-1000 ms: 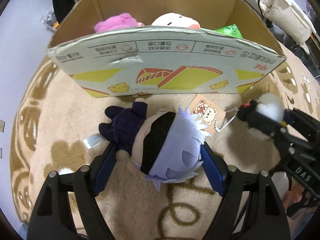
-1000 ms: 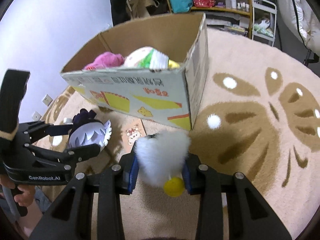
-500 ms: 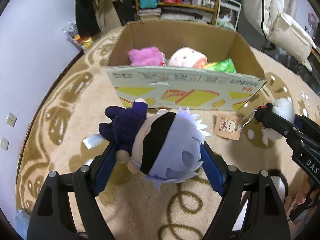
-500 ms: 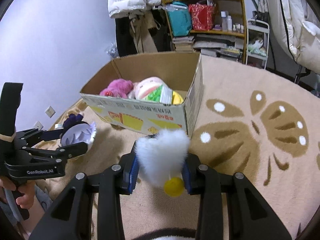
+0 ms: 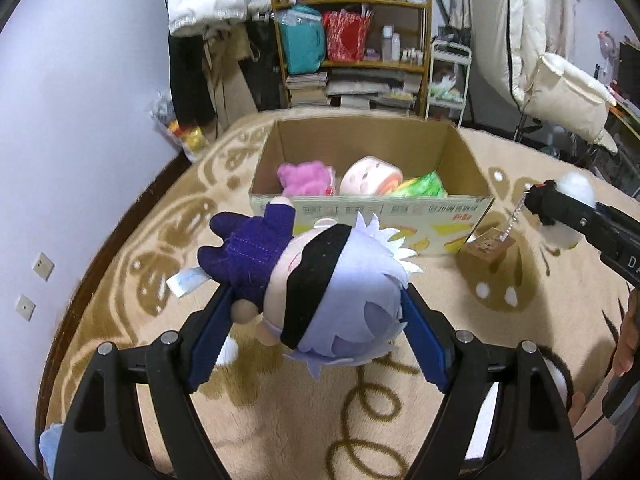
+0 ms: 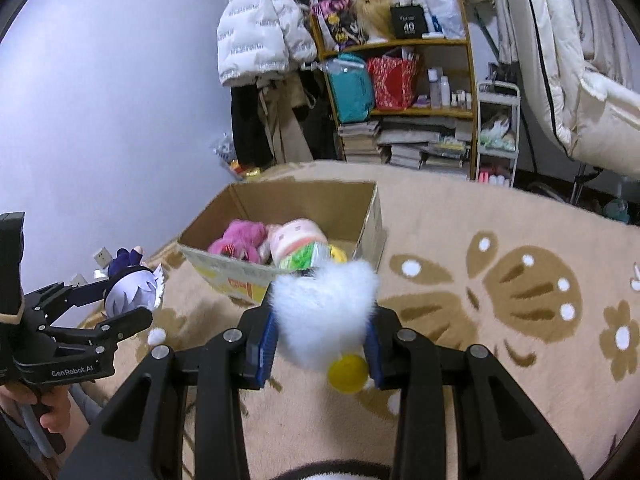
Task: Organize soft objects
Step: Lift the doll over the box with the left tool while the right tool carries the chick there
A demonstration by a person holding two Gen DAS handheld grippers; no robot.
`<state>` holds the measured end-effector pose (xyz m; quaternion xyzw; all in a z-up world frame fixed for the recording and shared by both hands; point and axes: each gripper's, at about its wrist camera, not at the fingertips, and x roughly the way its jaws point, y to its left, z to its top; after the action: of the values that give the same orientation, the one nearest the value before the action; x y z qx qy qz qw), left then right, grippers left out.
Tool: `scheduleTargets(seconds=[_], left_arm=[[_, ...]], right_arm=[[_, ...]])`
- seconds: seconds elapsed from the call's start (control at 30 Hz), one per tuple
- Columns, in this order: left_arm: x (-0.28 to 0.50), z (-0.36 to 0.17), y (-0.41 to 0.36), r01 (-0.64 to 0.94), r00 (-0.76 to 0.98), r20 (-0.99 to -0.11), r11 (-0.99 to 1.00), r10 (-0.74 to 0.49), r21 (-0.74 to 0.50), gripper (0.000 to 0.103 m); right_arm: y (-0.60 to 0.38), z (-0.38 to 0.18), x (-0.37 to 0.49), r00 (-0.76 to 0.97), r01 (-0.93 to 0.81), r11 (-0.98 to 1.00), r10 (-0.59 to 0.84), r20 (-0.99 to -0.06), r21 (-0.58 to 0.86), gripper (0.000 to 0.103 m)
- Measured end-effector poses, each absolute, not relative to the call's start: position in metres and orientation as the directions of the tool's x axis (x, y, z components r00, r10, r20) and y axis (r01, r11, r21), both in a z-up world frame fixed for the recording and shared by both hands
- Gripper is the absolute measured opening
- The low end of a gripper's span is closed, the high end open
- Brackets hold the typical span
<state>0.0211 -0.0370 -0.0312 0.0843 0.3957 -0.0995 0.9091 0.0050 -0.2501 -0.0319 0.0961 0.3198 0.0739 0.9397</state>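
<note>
My left gripper [image 5: 316, 320] is shut on a plush doll [image 5: 320, 288] with pale lilac hair, a black blindfold and dark purple clothes. It holds the doll above the rug, short of the open cardboard box [image 5: 372, 204]. The doll also shows in the right wrist view [image 6: 134, 290]. My right gripper [image 6: 320, 340] is shut on a fluffy white plush [image 6: 324, 312] with a yellow ball. A paper tag [image 5: 486, 246] hangs from it on a chain. The box [image 6: 368, 236] holds a pink plush [image 5: 306, 176], a round pink-faced plush [image 5: 370, 178] and a green packet [image 5: 424, 186].
A beige rug [image 5: 400, 420] with brown patterns covers the floor. A shelf [image 6: 400, 92] with bags, books and bottles stands behind the box. White jackets hang at the right [image 5: 540, 60]. A wall [image 5: 80, 120] runs along the left.
Both grippers have risen with their plush toys. The box now looks smaller and lower, and its inside shows from above. The hanging tag has lifted off the rug.
</note>
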Motion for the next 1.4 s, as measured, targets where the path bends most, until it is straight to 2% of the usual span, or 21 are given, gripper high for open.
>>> scheduleTargets(seconds=[0.17,0.5,0.83,1.0,1.13,1.4], left_arm=[[0.012,-0.005,-0.041,0.222,0.717,-0.691,0.969,-0.089,0.106,0.08],[0.028,0.026,-0.043,0.223,0.745,-0.656,0.972,-0.121,0.075,0.08],[0.067,0.03,-0.046,0.234,0.752,-0.648,0.967,-0.118,0.096,0.081],[0.088,0.032,-0.053,0.231,0.759,-0.646,0.961,-0.082,0.15,0.081],[0.105,0.034,-0.055,0.239,0.759,-0.645,0.96,-0.092,0.145,0.081],[0.14,0.015,-0.057,0.257,0.75,-0.654,0.955,-0.102,0.145,0.081]], right_arm=[[-0.254,-0.014,0.0,0.804,-0.05,0.966,0.19,-0.563,0.254,0.038],[-0.251,0.022,-0.001,0.868,-0.075,0.97,0.177,-0.464,0.23,0.038],[-0.25,0.024,0.028,0.861,-0.104,0.972,0.195,-0.471,0.212,0.038],[-0.245,0.028,0.049,0.848,-0.137,0.971,0.217,-0.484,0.195,0.038],[-0.236,0.032,0.063,0.855,-0.147,0.977,0.203,-0.477,0.154,0.039],[-0.226,0.016,0.093,0.83,-0.152,0.972,0.224,-0.511,0.178,0.039]])
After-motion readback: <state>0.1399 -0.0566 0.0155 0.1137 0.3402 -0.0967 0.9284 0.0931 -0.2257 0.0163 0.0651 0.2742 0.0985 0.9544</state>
